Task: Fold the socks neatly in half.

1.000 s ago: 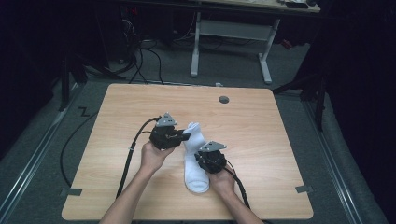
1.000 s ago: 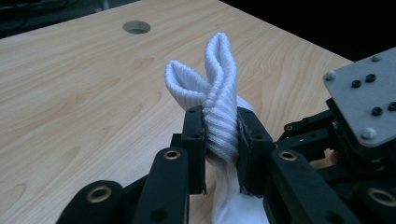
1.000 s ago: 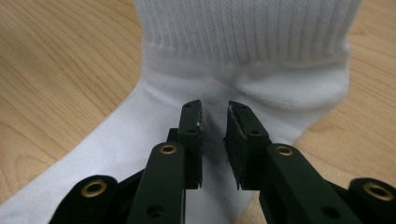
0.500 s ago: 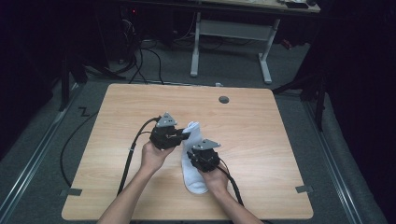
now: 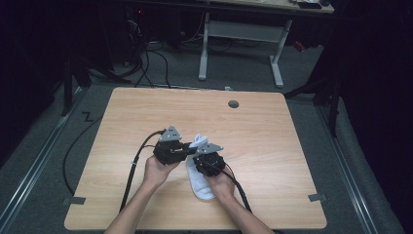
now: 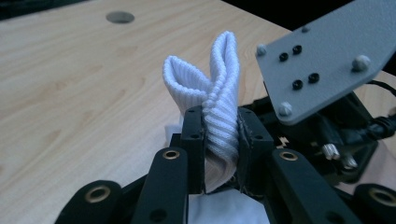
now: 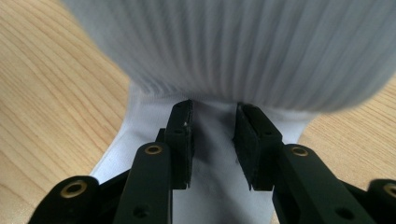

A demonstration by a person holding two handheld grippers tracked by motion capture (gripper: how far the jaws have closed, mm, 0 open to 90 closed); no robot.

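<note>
Light wooden table [image 5: 272, 141], seemingly dark room

In the right gripper view the ribbed cuff of the white sock [image 7: 233, 46] is blurred and cut off by the top edge. In the high view the right gripper [image 5: 208, 157] hides the sock's middle.

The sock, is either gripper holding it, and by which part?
The left gripper clamps the white sock by its ribbed cuff. The right gripper, jaws just opening, stands apart over the sock, pinching nothing.

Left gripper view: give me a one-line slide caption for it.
Left claw shut on the ribbed cuff of a white sock, held up over the wooden table.
</note>
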